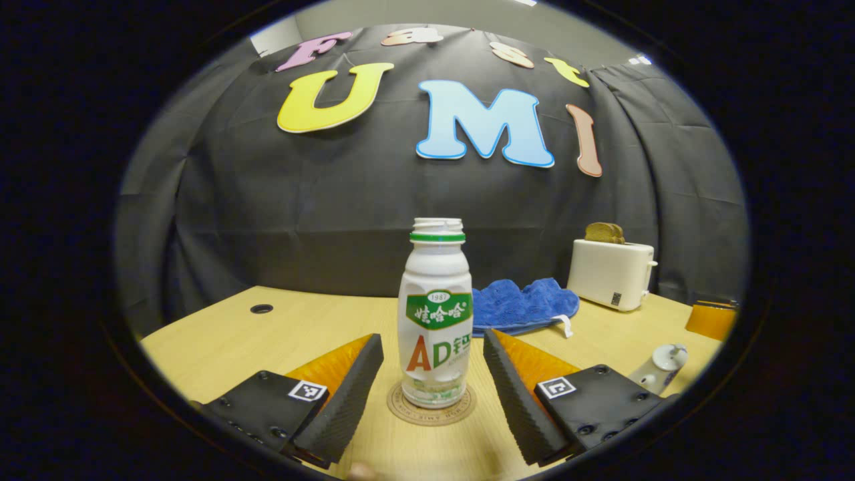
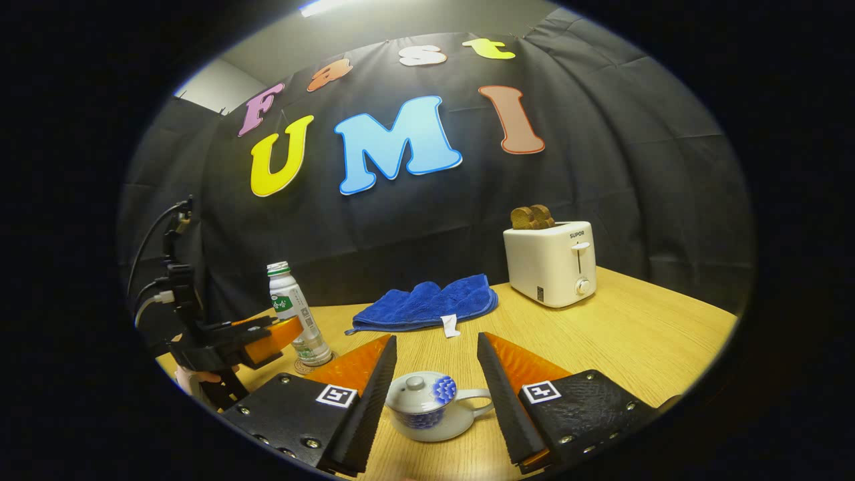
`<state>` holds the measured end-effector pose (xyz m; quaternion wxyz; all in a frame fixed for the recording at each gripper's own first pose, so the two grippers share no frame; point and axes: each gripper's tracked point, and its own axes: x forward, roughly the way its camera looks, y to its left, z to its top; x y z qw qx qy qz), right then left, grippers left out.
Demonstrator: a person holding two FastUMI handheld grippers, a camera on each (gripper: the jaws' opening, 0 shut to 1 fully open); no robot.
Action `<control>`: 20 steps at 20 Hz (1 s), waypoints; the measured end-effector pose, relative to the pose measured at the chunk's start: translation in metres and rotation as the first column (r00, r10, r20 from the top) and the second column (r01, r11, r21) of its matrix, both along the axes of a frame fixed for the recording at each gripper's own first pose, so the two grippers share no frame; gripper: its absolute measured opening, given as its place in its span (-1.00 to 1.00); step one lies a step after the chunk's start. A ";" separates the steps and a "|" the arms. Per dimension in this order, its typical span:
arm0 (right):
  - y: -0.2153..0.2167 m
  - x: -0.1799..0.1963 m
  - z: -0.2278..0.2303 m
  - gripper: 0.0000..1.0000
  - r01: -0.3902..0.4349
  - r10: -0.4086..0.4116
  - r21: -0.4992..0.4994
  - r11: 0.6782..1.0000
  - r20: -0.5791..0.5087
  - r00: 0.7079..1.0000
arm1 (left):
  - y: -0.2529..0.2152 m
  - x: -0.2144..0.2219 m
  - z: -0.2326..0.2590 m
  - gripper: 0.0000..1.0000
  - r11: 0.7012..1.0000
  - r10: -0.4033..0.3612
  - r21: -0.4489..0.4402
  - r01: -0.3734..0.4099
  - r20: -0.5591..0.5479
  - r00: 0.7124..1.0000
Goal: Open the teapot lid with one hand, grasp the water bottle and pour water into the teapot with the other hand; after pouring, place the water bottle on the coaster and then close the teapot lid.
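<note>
Between my left gripper's (image 1: 433,394) two fingers stands the water bottle (image 1: 435,314), upright on its round coaster (image 1: 431,409) on the wooden table (image 1: 220,341). In the left gripper view I see those fingers spread wide, one on each side of the bottle with a clear gap to either; they grip nothing. The gripper looks level along the table, straight at the bottle. Behind the bottle and to its right lies a blue towel (image 1: 524,306); further right of that stands a white toaster (image 1: 611,272) with toast (image 1: 604,232) poking out. Low down, well right of the bottle, I can just make out part of the teapot (image 1: 661,366), and beyond it an orange object (image 1: 711,319) that I cannot identify.

Switching to the right gripper view, my right gripper (image 2: 437,394) has the teapot (image 2: 434,406) sitting between its fingers with the lid (image 2: 415,391) on. The fingers are wide apart and touch neither pot nor lid. This gripper tilts slightly down toward the pot. Left of the teapot I see the left gripper (image 2: 274,337) with a hand (image 2: 197,381) beneath it, pointing toward the water bottle (image 2: 297,315), which stands on the coaster (image 2: 314,365). Behind the teapot lies the blue towel (image 2: 427,304); behind it and to the right stands the toaster (image 2: 551,264) with its toast (image 2: 532,216) on the table (image 2: 641,334).
</note>
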<state>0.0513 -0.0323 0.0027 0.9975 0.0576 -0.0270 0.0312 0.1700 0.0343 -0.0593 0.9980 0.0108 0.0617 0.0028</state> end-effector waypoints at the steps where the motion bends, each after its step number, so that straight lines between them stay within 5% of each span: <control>1: 0.000 -0.005 0.006 0.50 0.008 -0.008 -0.014 1.000 0.022 1.000 | -0.004 -0.013 0.004 0.89 1.000 0.003 0.000 -0.003 0.011 1.000; 2: 0.000 -0.011 0.010 0.50 0.022 -0.021 -0.029 0.999 0.046 0.999 | -0.009 -0.027 0.010 1.00 1.000 -0.001 -0.003 0.001 0.028 1.000; 10: 0.031 -0.068 -0.015 0.50 0.025 -0.018 -0.099 0.995 0.069 0.997 | -0.042 -0.134 0.027 1.00 1.000 -0.004 -0.007 0.005 0.111 0.994; 20: 0.039 -0.078 -0.032 0.49 0.048 -0.040 -0.140 0.989 0.061 0.997 | -0.055 -0.165 0.014 1.00 1.000 0.007 0.019 -0.010 0.129 0.992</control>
